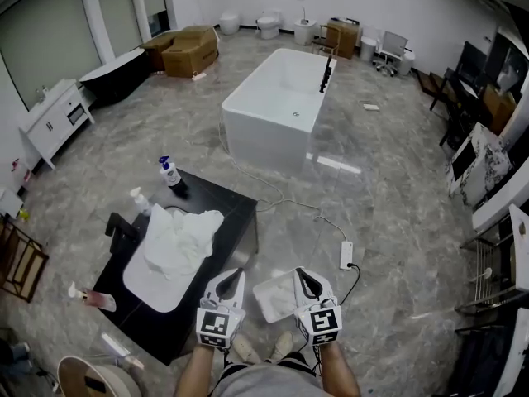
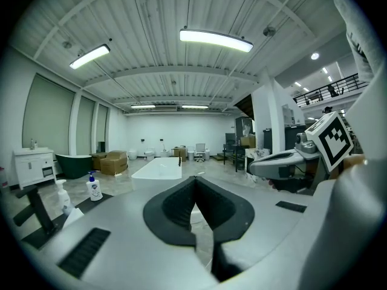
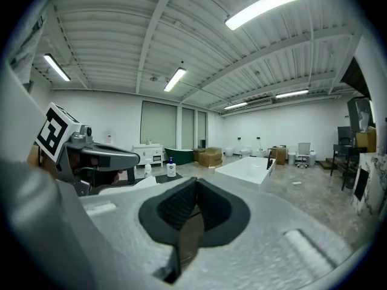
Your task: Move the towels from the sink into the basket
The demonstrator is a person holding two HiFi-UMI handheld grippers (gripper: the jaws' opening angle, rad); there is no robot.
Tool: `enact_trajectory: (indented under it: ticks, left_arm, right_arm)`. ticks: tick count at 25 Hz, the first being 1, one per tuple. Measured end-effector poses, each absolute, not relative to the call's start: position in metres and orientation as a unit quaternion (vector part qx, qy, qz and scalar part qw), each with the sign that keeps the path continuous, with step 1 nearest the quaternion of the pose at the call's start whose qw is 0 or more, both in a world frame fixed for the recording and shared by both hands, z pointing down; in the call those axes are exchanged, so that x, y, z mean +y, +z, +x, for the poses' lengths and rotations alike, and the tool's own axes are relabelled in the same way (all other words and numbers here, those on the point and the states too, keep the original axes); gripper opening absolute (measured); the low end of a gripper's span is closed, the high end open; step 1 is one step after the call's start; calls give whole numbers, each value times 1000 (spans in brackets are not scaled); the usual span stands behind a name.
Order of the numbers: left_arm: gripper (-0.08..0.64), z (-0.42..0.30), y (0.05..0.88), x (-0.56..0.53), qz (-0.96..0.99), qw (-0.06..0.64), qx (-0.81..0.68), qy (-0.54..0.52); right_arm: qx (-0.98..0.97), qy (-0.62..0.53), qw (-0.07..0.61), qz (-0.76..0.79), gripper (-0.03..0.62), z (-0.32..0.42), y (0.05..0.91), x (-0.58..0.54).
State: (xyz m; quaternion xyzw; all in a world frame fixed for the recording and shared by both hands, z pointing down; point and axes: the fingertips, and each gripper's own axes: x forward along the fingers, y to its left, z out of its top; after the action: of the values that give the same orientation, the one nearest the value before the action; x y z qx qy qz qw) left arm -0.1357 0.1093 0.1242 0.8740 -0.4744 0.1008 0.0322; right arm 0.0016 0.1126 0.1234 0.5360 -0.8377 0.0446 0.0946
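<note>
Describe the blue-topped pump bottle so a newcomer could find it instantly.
Find the black vanity counter holding the white sink piled with towels. At its far corner, toward the bathtub, stands the pump bottle. Its blue top distinguishes it from the pale dispenser alongside.

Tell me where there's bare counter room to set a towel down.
The black counter strip right of the sink, up to its back-right corner, is bare. The left edge is crowded: faucet, bottles, a pink item. The towels fill most of the sink.
</note>
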Motion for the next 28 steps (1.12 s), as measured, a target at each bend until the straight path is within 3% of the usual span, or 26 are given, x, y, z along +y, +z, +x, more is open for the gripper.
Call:
enact_trajectory:
  ticks: [19, 28]
  left_arm:
    - [9, -361, 138, 125, 781, 50, -614, 102]
    - [9, -427, 165, 106, 745, 77, -657, 90]
  right_arm:
    - [-909, 33, 95, 404, 2, -222, 134, 88]
    - [-928, 36, 124, 350, 2, -298, 163, 49]
